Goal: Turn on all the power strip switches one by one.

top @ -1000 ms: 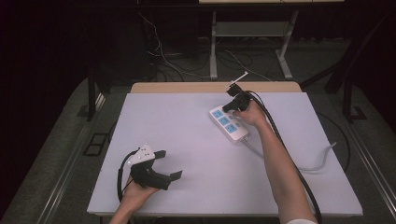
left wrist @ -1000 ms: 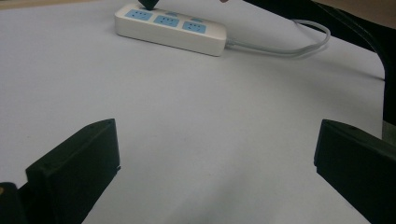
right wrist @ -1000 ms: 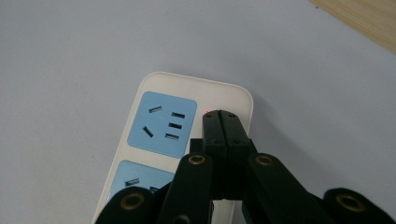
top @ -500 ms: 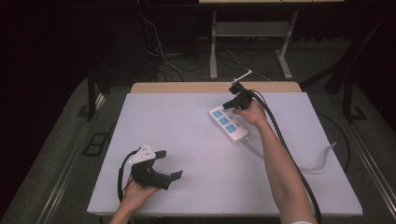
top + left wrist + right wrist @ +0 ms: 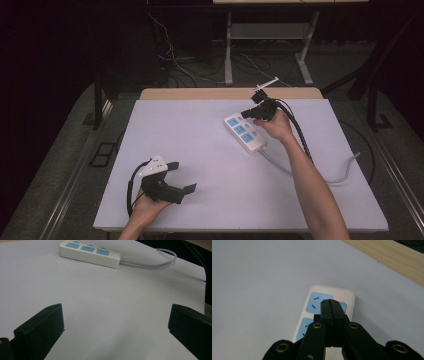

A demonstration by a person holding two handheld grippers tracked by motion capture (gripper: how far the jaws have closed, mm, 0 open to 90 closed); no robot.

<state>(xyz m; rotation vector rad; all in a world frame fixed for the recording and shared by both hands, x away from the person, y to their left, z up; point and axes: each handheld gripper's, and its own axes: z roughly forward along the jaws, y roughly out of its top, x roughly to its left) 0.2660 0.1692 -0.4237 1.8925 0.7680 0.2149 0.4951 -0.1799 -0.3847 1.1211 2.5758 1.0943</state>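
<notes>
White tabletop (image 5: 210, 150): my right gripper (image 5: 332, 305), jaws pressed together, tips at the power strip (image 5: 244, 132) switch beside its red light, apparently to press it. My left gripper (image 5: 181, 176) rests wide apart, idle.

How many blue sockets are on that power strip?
3, in a row along the power strip: one at the far end under the shut right claw, one in the middle, one at the end where the grey cord leaves. The left claw's camera shows all three.
</notes>
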